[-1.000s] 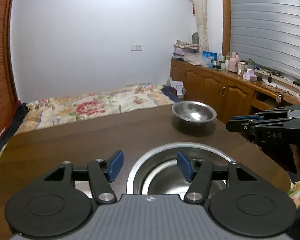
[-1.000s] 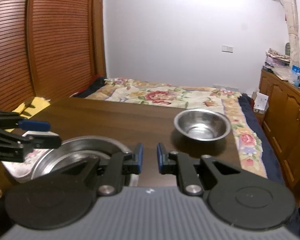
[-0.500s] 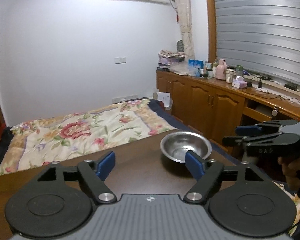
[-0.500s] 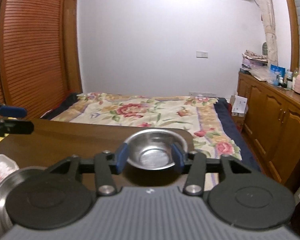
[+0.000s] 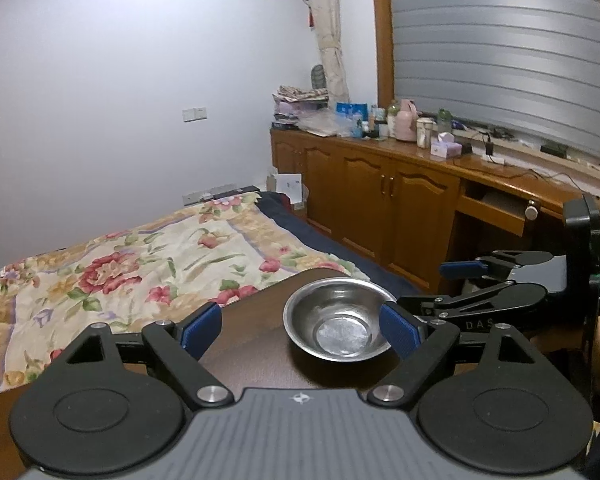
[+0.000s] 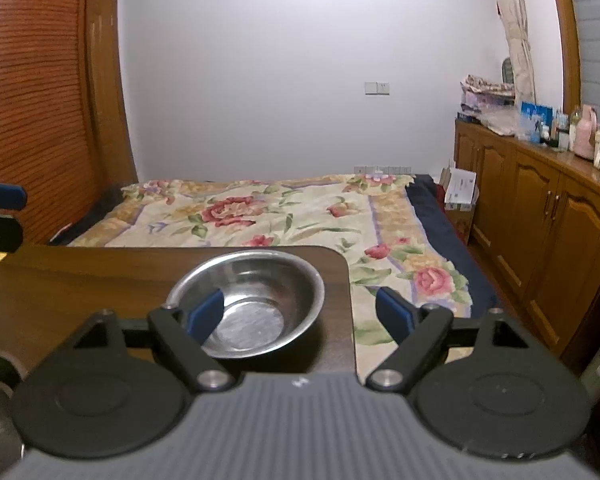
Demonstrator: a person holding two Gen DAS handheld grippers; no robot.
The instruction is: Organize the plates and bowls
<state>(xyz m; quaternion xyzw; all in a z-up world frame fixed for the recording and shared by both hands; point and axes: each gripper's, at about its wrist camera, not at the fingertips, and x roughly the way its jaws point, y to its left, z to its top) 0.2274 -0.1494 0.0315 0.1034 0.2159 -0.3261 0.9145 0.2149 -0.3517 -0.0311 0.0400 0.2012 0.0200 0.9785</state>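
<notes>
A small steel bowl (image 5: 338,326) stands upright near the far right corner of the dark wooden table (image 5: 252,344); it also shows in the right wrist view (image 6: 248,304). My left gripper (image 5: 300,330) is open wide, its right pad at the bowl's right rim, holding nothing. My right gripper (image 6: 306,312) is open wide, its left pad (image 6: 206,314) over the bowl's near left side, its right pad beyond the table edge. From the left wrist view the right gripper (image 5: 496,284) is just right of the bowl.
A bed with a floral quilt (image 6: 284,216) lies beyond the table. Wooden cabinets (image 5: 388,200) with bottles and boxes on top line the right wall. The table's far edge (image 6: 180,247) and right edge are close to the bowl.
Both grippers have moved forward and right to the small bowl and opened wider. The large steel dish and the white floral plate have dropped out of view.
</notes>
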